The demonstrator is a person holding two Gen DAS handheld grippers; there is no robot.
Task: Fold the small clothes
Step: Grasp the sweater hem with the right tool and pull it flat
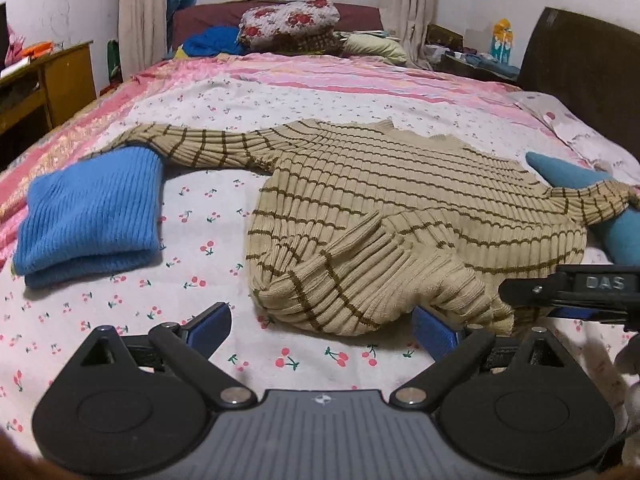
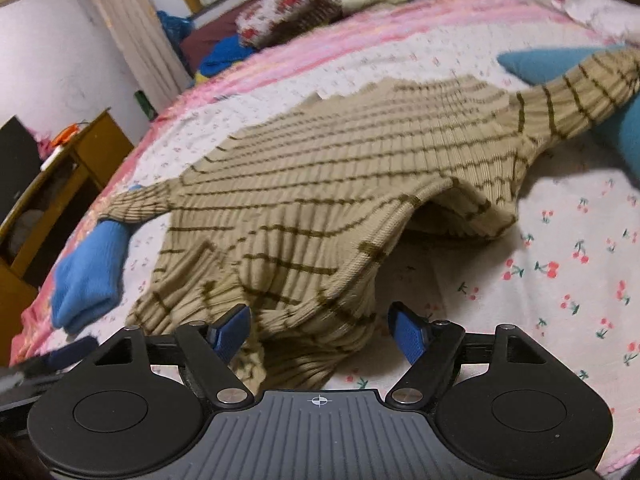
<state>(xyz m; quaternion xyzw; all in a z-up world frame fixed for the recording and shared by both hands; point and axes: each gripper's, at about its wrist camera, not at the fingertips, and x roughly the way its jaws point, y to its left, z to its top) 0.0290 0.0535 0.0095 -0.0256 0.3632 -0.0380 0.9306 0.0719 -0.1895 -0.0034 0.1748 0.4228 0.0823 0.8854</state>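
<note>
Your left hand-held gripper [image 1: 322,330] has its blue-padded fingers spread wide apart, low over the bed [image 1: 120,320], with the bunched hem of the beige striped sweater [image 1: 400,208] just ahead and touching its right finger. Your right hand-held gripper [image 2: 320,332] is also spread apart, the sweater's [image 2: 320,184] raised hem sitting between its fingers. The sweater lies across the cherry-print sheet, sleeves stretched to either side. A folded blue knit [image 1: 92,220] rests to its left, touching one sleeve; a teal garment [image 1: 624,236] lies under the other sleeve.
</note>
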